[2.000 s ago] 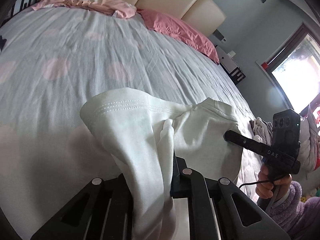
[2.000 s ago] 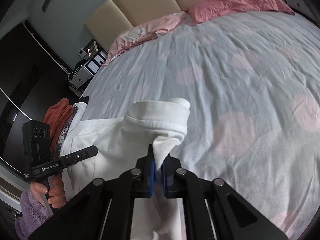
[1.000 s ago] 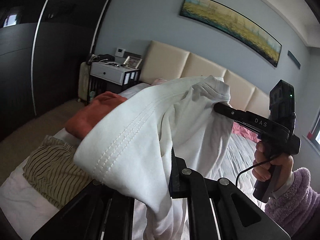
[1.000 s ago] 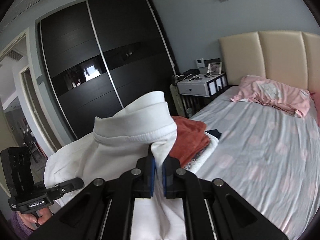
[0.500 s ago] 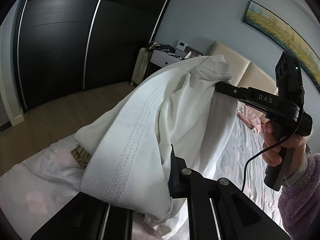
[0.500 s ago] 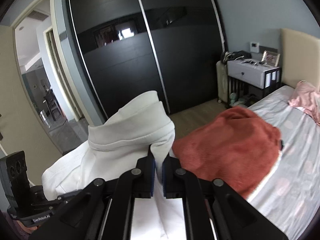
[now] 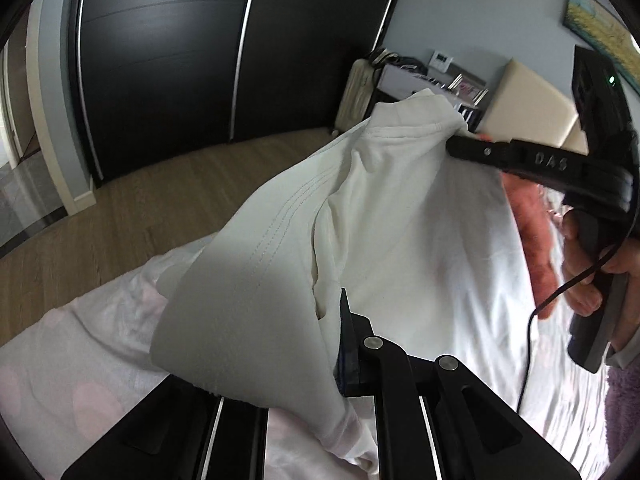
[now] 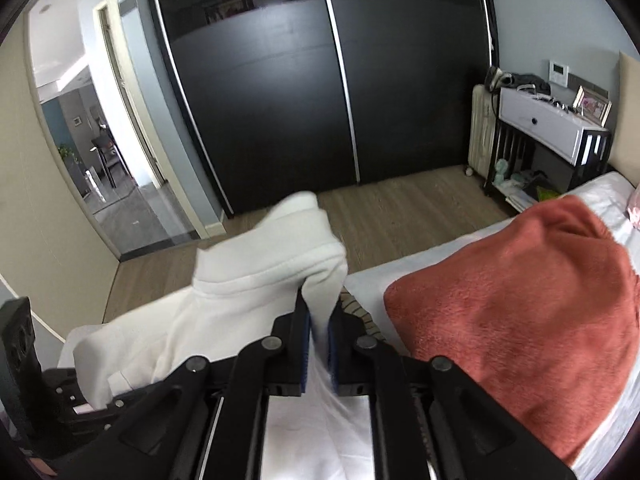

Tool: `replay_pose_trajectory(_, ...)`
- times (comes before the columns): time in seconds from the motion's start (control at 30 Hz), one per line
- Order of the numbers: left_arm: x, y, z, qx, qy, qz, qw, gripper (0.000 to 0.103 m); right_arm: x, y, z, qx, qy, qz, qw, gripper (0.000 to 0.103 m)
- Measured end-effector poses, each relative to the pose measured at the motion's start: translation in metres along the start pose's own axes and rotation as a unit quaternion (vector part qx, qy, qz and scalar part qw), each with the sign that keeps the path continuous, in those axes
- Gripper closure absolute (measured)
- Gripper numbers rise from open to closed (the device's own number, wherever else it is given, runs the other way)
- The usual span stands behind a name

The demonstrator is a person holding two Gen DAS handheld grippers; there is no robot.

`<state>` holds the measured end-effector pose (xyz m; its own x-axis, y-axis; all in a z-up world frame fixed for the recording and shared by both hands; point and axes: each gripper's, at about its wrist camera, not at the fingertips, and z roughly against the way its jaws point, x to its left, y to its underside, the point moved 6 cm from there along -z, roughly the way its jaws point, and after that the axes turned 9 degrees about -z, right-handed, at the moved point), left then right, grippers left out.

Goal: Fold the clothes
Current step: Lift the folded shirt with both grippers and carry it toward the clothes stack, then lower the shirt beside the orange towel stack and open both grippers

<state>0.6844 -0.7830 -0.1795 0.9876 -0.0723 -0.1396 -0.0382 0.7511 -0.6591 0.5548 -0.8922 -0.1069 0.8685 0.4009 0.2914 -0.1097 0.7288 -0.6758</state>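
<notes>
— Left wrist view: any writing to read?
— Yes, "DAS" in pale letters on the black body of the right hand-held gripper [image 7: 460, 148], far right, gripped by a hand [image 7: 600, 264] in a purple fleecy sleeve [image 7: 624, 400].
— What is that gripper doing?
— Its fingers are clenched on the far edge of the white garment [image 7: 360, 220], seen clearly in the right wrist view, where the cloth is pinched between the blue pads.
— And the left hand-held gripper [image 7: 332, 340]?
— Also clamped on the garment; cloth drapes over its left finger and hides it.
— Where is the garment?
— Lifted between both grippers, above the near edge of the bed [image 7: 80, 360].
— Anything beside it?
— In the right wrist view, an orange-red fleece [image 8: 520, 300] lies on the bed to the right, and the black wardrobe [image 8: 320, 100] stands far behind.
</notes>
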Motion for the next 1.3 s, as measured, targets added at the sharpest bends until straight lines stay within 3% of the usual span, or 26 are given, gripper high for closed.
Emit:
replay_pose_trajectory(0.1,0.008,0.003,-0.022,0.015,-0.010,0.001,0.9998,0.092,-0.005,-0.002,-0.009,0.002,0.012,-0.017,1.000,0.082)
replay_pose_trajectory(0.27,0.022,0.010,-0.051,0.032,-0.001,0.013,0.9994,0.092,-0.025,0.009,0.007,-0.007,0.002,-0.028,1.000,0.081)
replay_pose_trajectory(0.4,0.026,0.019,-0.053,0.032,0.010,0.025,0.9991,0.092,-0.040,0.037,-0.010,0.032,-0.011,-0.022,0.999,0.081)
replay_pose_trajectory(0.53,0.027,0.020,-0.059,0.030,0.024,0.045,0.9982,0.092,-0.057,0.080,-0.039,0.061,0.036,-0.033,0.997,0.081)
replay_pose_trajectory(0.63,0.023,0.019,-0.055,0.027,0.036,0.049,0.9978,0.092,-0.086,0.104,-0.064,0.091,0.070,-0.073,0.991,0.087)
replay_pose_trajectory(0.7,0.028,0.020,-0.053,0.031,0.038,0.055,0.9973,0.092,-0.100,0.112,-0.075,0.098,0.089,-0.081,0.988,0.098)
replay_pose_trajectory(0.83,0.040,0.019,-0.055,0.039,0.042,0.071,0.9958,0.087,-0.103,0.118,-0.088,0.097,0.112,-0.050,0.988,0.099)
replay_pose_trajectory(0.93,0.049,0.018,-0.057,0.045,0.045,0.082,0.9946,0.085,-0.109,0.116,-0.096,0.107,0.116,-0.062,0.986,0.099)
replay_pose_trajectory(1.03,0.058,0.017,-0.058,0.052,0.048,0.093,0.9931,0.079,-0.109,0.113,-0.102,0.115,0.130,-0.052,0.983,0.099)
replay_pose_trajectory(1.07,0.060,0.017,-0.059,0.054,0.049,0.097,0.9926,0.065,-0.109,0.113,-0.104,0.118,0.134,-0.049,0.983,0.099)
replay_pose_trajectory(1.1,0.063,0.017,-0.059,0.056,0.050,0.101,0.9921,0.059,-0.109,0.112,-0.105,0.121,0.137,-0.049,0.982,0.099)
replay_pose_trajectory(1.3,0.095,0.018,-0.035,0.063,-0.026,0.103,0.9923,0.057,-0.113,0.096,-0.089,0.121,0.131,-0.077,0.981,0.098)
